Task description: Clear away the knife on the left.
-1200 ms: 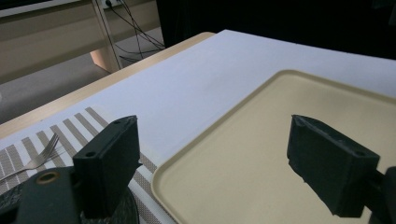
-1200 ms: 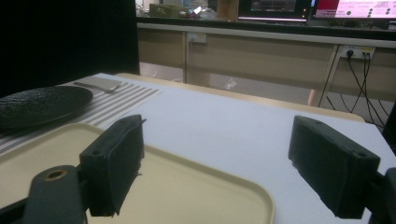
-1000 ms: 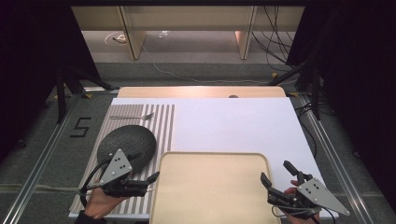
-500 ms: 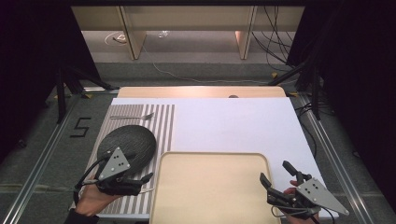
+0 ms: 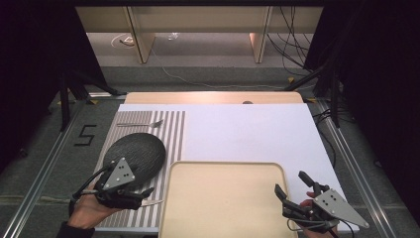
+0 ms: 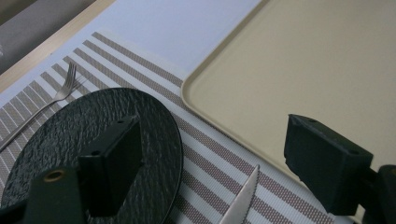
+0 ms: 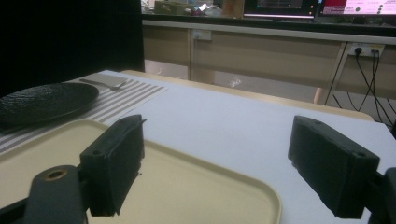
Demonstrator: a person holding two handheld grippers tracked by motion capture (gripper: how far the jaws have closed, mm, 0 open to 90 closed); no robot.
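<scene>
Currently approaching the table knife (image 6: pixel 243 198) with my left claw (image 5: pixel 132 194).
Knife lies on the striped placemat (image 5: pixel 173 134) between black plate (image 5: pixel 136 153) and beige tray (image 5: pixel 225 198); left claw is spread wide, low, pointing toward tray. Next: lower, straddle blade, close. Right claw (image 5: pixel 292 196) rests open at the tray's right corner.

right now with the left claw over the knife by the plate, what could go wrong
1. The knife lies flat on the striped placemat, close beside the black plate. A left claw closing on it might nudge the plate or skid the thin blade away.
2. The tray rim sits just to the knife's other side, so a lifted knife could clip it.
3. The right claw hangs open at the tray's near right corner and could bump it.
</scene>
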